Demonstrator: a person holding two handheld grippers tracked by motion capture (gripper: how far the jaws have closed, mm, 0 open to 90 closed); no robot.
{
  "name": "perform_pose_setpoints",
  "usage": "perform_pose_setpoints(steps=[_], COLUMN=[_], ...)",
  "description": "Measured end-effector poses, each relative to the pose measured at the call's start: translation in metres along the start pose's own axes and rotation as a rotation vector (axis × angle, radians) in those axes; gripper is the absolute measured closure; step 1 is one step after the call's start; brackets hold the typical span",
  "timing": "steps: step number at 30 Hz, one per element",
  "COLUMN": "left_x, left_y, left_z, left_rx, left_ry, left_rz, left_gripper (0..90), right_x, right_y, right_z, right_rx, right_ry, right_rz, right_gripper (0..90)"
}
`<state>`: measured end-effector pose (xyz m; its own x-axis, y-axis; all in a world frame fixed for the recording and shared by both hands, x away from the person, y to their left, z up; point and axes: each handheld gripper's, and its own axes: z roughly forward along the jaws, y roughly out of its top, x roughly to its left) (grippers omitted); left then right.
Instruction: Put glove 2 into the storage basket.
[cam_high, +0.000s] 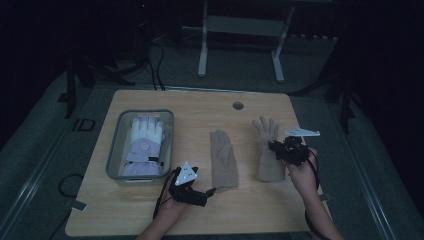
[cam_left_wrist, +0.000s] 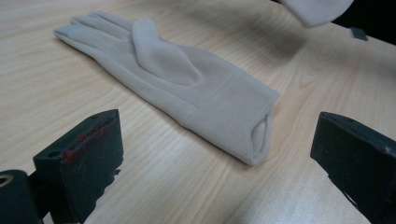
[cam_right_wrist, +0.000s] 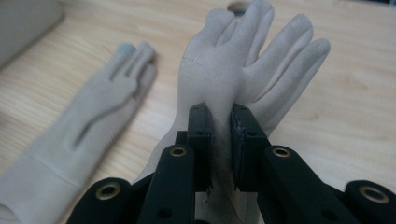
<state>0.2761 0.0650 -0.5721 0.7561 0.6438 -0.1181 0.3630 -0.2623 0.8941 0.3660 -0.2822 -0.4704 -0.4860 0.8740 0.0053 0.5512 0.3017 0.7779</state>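
Two beige gloves lie on the wooden table (cam_high: 150, 210). The middle glove (cam_high: 223, 159) lies flat with its fingers pointing away. In the left gripper view this glove (cam_left_wrist: 187, 88) has its cuff toward me, and my left gripper (cam_left_wrist: 219, 151) stands open just short of the cuff, touching nothing. In the high view the left gripper (cam_high: 202, 194) rests near the table's front edge. My right gripper (cam_high: 280, 149) is shut on the right-hand glove (cam_high: 267, 150). Its jaws pinch a fold of that glove (cam_right_wrist: 243, 60) near the palm, with the right gripper (cam_right_wrist: 222, 140) slightly raised.
A clear plastic bin (cam_high: 116, 150) stands at the left of the table and holds a white and lavender padded glove (cam_high: 145, 142). A round cable hole (cam_high: 238, 105) sits near the far edge. A white stand (cam_high: 240, 30) is on the floor beyond the table.
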Motion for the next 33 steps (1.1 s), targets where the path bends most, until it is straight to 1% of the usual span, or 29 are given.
perform_pose_setpoints(steps=[4,6,8,10,12,15,21,25,26,29,31,33], left_x=[0.0,0.0,0.001,0.001,0.001,0.001,0.001,0.002,0.002,0.004,0.004,0.004], left_y=[0.0,0.0,0.0,0.0,0.0,0.0,-0.002,-0.002,-0.002,-0.002,-0.002,-0.001], left_z=[0.0,-0.001,-0.001,-0.002,-0.003,-0.005,-0.011,-0.014,-0.014,-0.015,-0.016,-0.017], left_rx=[0.005,0.006,0.003,0.001,0.002,-0.001,-0.003,-0.011,-0.011,-0.016,-0.02,-0.024], left_ry=[-0.001,-0.003,-0.002,-0.003,-0.003,-0.003,-0.003,0.001,0.001,0.002,0.002,0.007], left_rz=[-0.007,-0.011,-0.011,-0.01,-0.006,-0.006,-0.016,-0.01,-0.01,-0.013,-0.013,-0.013], left_gripper=[2.7,2.6,2.6,2.6,2.7,2.6,2.6,2.6,2.6,2.7,2.7,2.7], right_x=[0.013,0.021,0.029,0.038,0.047,0.056,0.076,0.087,0.09,0.099,0.104,0.106], right_y=[0.012,0.018,0.024,0.029,0.034,0.038,0.043,0.043,0.043,0.042,0.04,0.038], right_z=[-0.004,-0.005,-0.005,-0.005,-0.003,0.002,0.012,0.017,0.019,0.026,0.03,0.035], right_rx=[-0.019,-0.027,-0.033,-0.047,-0.052,-0.053,-0.049,-0.045,-0.045,-0.036,-0.027,-0.016], right_ry=[0.007,0.018,0.026,0.043,0.048,0.061,0.093,0.114,0.119,0.128,0.122,0.128], right_rz=[-0.009,-0.008,-0.019,-0.026,-0.035,-0.037,-0.036,-0.024,-0.03,-0.032,-0.042,-0.041], right_gripper=[79.9,79.8,79.8,79.8,79.8,79.8,79.8,79.8,79.7,79.7,79.7,79.7])
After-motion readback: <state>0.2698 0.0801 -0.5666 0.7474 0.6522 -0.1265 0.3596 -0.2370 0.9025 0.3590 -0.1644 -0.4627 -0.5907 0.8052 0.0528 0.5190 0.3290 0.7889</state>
